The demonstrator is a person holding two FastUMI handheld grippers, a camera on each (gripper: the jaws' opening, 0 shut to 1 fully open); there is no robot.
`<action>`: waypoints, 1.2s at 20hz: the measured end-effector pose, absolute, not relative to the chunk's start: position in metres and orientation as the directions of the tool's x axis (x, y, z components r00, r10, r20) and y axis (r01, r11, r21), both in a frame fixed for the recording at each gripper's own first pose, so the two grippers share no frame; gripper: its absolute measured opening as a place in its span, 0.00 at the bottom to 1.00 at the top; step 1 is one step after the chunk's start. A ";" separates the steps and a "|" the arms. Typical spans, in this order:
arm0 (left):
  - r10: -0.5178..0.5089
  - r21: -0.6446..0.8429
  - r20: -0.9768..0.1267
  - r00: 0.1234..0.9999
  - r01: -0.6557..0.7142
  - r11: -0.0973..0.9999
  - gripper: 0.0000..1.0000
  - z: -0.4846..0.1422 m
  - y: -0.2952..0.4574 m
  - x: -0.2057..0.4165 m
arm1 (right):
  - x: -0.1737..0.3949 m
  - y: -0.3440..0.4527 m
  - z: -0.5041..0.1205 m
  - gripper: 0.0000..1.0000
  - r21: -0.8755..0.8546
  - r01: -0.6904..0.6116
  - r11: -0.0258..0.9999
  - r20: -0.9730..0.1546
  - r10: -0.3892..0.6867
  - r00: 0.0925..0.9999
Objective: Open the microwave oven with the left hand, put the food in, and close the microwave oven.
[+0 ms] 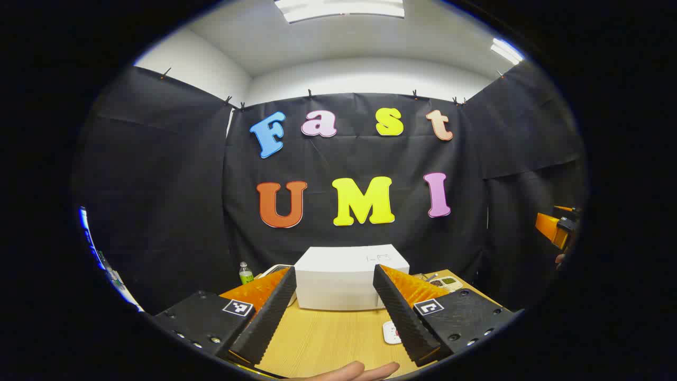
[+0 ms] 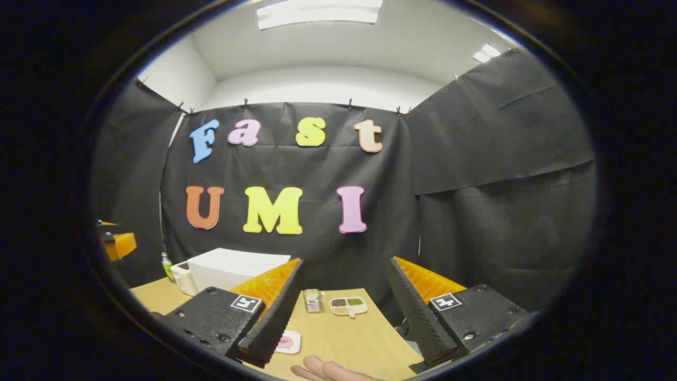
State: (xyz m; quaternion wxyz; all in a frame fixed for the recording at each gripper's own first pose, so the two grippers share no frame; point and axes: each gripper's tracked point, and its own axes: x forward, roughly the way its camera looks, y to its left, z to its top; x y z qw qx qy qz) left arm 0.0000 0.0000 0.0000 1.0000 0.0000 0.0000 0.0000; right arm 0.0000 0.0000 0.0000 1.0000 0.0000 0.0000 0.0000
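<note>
While both grippers hang released above the table, left gripper faces the white microwave; right gripper faces the food tray.

We find the left gripper view raised above the near edge of the wooden table, facing the white microwave oven squarely, at moderate range. The right gripper view sits further right, facing the table's right end, the microwave oven lying left of centre. Both views share the table and microwave oven.
</note>
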 end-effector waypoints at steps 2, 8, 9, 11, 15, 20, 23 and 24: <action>-0.017 -0.030 -0.001 1.000 0.017 0.999 0.95 0.002 -0.003 -0.005 | 0.000 -0.002 0.000 0.91 0.010 0.005 1.000 0.006 -0.005 1.000; 0.005 -0.018 0.006 1.000 -0.005 1.000 0.94 0.001 0.003 -0.002 | 0.003 -0.002 -0.003 0.91 0.026 -0.002 1.000 0.004 0.002 1.000; 0.010 -0.016 0.004 1.000 -0.010 1.000 0.94 -0.001 0.003 -0.001 | 0.004 -0.003 -0.004 0.91 0.026 -0.001 1.000 0.002 0.001 1.000; 0.000 -0.014 -0.006 1.000 0.000 1.000 0.94 -0.004 0.001 0.004 | 0.006 -0.004 -0.004 0.91 0.030 0.001 1.000 0.004 -0.002 1.000; 0.000 -0.013 0.001 1.000 0.000 1.000 0.94 -0.005 0.001 0.012 | 0.015 -0.006 -0.005 1.00 0.043 0.008 0.999 0.013 -0.008 1.000; -0.010 -0.010 0.003 1.000 0.010 1.000 0.94 -0.011 -0.006 0.046 | 0.028 -0.006 -0.016 1.00 0.064 -0.011 0.998 0.001 0.011 1.000; -0.030 -0.018 -0.007 1.000 0.030 0.999 0.94 -0.027 -0.016 0.077 | 0.038 -0.008 -0.023 1.00 0.087 -0.027 0.996 -0.001 0.027 1.000; -0.036 -0.025 -0.015 0.999 0.035 0.999 0.94 -0.035 -0.020 0.090 | 0.040 -0.011 -0.026 1.00 0.086 -0.026 0.996 -0.003 0.026 1.000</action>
